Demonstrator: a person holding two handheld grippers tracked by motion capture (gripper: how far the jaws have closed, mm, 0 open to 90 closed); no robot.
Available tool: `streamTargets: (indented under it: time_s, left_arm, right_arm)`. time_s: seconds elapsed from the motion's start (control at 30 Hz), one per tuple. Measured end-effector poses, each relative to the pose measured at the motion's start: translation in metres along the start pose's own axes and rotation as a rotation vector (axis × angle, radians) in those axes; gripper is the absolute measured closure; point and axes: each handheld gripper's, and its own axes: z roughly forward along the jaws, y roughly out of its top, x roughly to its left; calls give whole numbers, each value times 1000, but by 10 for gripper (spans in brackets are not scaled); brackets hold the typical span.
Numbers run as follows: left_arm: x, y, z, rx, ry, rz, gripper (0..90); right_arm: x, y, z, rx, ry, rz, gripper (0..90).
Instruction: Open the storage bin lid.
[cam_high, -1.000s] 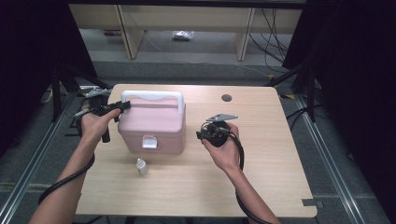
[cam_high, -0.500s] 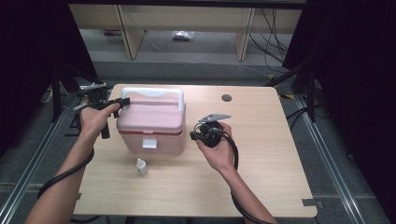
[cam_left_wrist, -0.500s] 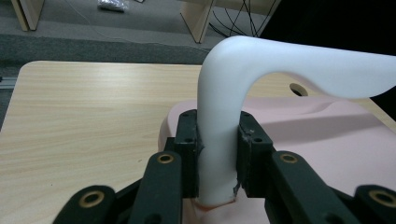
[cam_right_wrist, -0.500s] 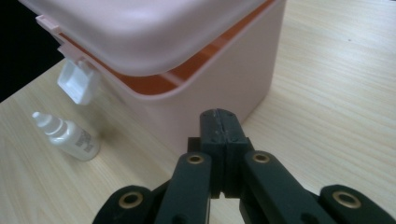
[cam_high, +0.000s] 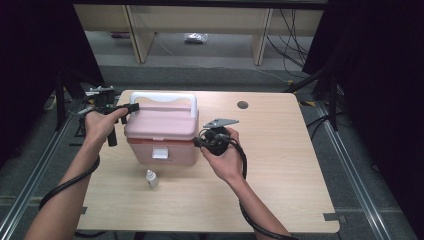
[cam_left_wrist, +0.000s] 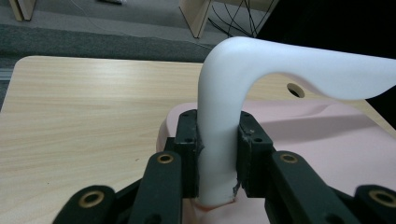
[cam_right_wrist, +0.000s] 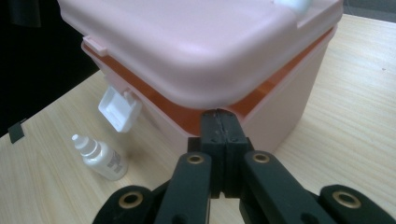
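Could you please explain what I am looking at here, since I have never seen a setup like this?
A person sits at a wooden table and holds a hand-held two-jaw gripper in each hand. One camera looks down from above; the other two ride on the grippers and look along their black jaws.

On the table stand a pink box with a white handle and a small white dropper bottle.

The left gripper is clamped on one upright leg of the handle. The right gripper has its jaws shut together, with nothing between them, and its tip sits at the gap under the slightly raised pink lid. The white latch at the front hangs loose.
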Motion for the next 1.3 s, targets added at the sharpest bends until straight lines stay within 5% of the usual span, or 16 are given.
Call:
streamTargets:
  time_s: [0.07, 0.13, 0.27, 0.33, 0.47, 0.57, 0.67, 0.8, 0.97, 1.07, 1.3]
  left_arm:
    - [2, -1, -1, -10, -20, 16, 714]
    - [3, -3, -5, -34, -45, 23, 604]
    - [-1, -8, -30, -122, -61, 97, 519]
    - [-5, -13, -49, -164, -75, 168, 557]
    - [-21, -41, -84, -193, -147, 280, 789]
    - [-31, -67, -96, -160, -180, 310, 896]
    - [-39, -95, -96, -122, -181, 307, 899]
    - [-37, -111, -84, -81, -139, 279, 900]
    - [-37, -110, -70, -101, -110, 238, 899]
    - [-38, -104, -66, -114, -94, 235, 900]
    - [-36, -100, -57, -123, -88, 230, 899]
  right_arm:
    - [0, 1, 2, -13, 11, -21, 900]
    - [3, 1, 1, -14, 3, 0, 900]
    - [2, 1, 2, -16, 10, -18, 900]
    - [2, 1, 1, -18, 3, -24, 900]
    - [3, 1, 0, -25, 5, -16, 900]
    - [3, 2, 0, -39, -1, -31, 900]
    - [4, 3, -2, -34, 0, -12, 900]
    - [6, 6, -4, -37, -8, -17, 900]
    - [7, 6, -5, -37, -8, -5, 900]
    - [6, 7, -6, -46, -6, -33, 900]
    - [6, 7, -8, -44, -10, -15, 900]
